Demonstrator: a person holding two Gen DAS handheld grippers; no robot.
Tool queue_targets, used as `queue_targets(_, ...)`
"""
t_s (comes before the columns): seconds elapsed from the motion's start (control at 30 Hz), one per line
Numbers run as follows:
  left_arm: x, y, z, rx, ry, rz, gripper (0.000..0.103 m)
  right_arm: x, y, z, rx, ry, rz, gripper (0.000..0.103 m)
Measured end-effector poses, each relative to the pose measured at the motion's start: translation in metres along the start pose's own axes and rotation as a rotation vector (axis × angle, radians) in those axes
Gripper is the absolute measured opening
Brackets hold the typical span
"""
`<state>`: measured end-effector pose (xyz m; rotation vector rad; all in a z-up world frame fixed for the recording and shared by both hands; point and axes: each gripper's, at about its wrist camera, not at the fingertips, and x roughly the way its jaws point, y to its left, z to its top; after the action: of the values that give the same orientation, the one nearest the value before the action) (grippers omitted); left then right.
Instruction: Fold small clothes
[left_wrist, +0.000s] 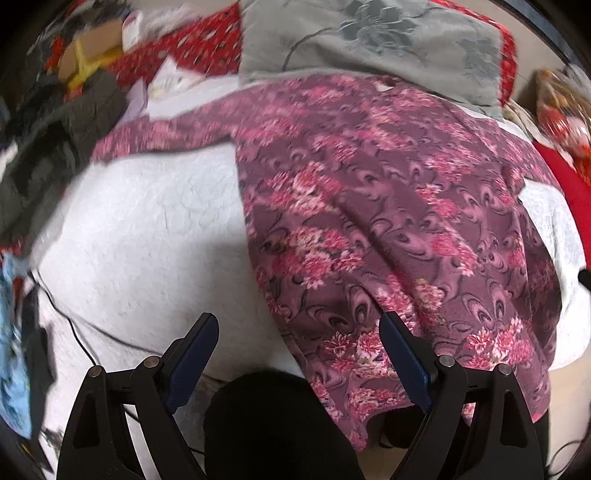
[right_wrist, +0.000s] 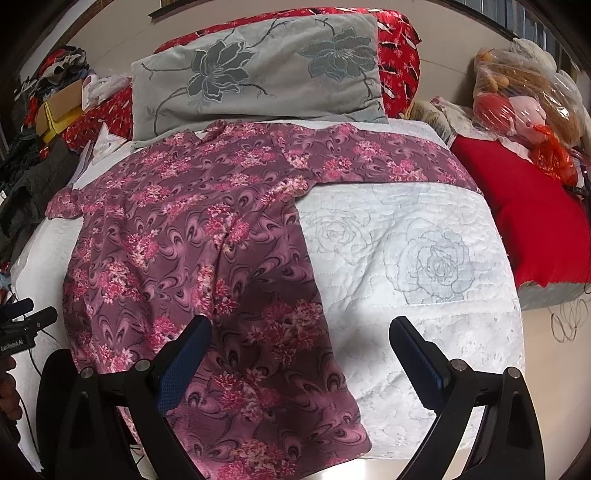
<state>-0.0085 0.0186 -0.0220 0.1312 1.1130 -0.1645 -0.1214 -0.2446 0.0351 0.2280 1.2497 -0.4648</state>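
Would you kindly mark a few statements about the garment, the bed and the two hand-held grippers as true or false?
1. The floral garment lies spread flat on the white quilt. True.
2. The right hand-held gripper is shut on the garment's hem. False: its jaws are wide open and hold nothing.
3. A grey pillow with a flower pattern sits beyond the garment's collar. True.
4. Both sleeves are folded across the chest. False: each sleeve stretches out sideways.
5. The left hand-held gripper is open. True.
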Motion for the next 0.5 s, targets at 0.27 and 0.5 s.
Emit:
queue_targets(0.27,0.039,0.027,0.007,-0.101,0.203,-0.024,0.088,0.024,-0.03,-0.017,0.049,0.104,-0.024,0.091)
queue_targets(0.5,0.067,-0.005,-0.002,-0.026,0.333,-0.13,0.03,0.057,-0.047,-0.045,0.114,0.255,0.048,0.053)
